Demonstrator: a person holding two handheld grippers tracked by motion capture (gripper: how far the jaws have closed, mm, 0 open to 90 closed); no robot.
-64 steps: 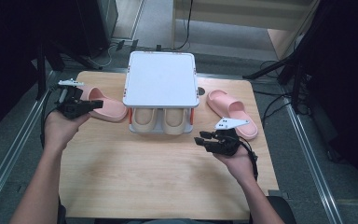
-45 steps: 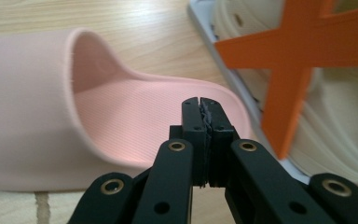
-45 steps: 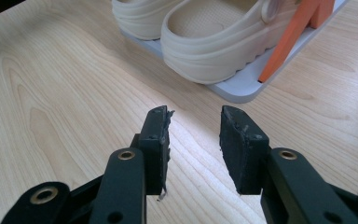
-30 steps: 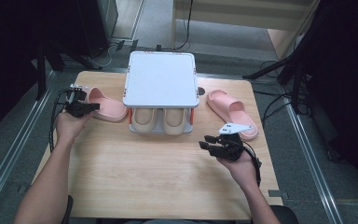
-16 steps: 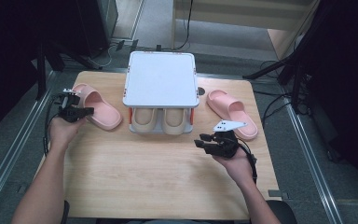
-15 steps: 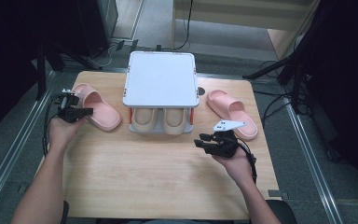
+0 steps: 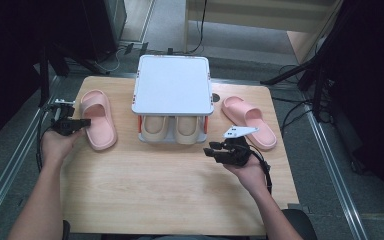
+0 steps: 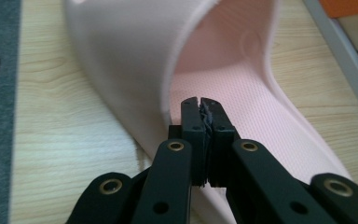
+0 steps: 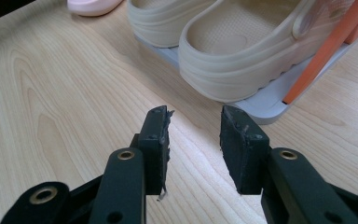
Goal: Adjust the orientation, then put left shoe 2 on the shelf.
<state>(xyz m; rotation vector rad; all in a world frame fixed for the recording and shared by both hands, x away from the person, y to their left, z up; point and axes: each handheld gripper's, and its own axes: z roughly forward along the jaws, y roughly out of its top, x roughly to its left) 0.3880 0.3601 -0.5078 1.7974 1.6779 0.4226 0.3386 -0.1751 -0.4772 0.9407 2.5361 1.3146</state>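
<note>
**Operator:** Is any label legible on the left pink slipper [image 7: 98, 119]?

**Manual:** No. You find no readable brand on it. A dark mark sits on the grey strip beside the table [image 7: 180, 200] in the left gripper view; it cannot be read.

**Operator:** State of the tongs?

**Manual:** Your left tongs [image 8: 200, 106] are clenched at the slipper's edge, beside its strap; whether they pinch the edge cannot be told. Your right tongs [image 9: 193, 123] stand released above bare wood, near the beige clogs [image 9: 242, 51] on the grey rack [image 7: 173, 85].

**Operator:** Surface and room?

**Manual:** Light wood-grain table; second pink slipper [image 7: 249, 121] right of the rack; grey floor with cables beyond.
</note>
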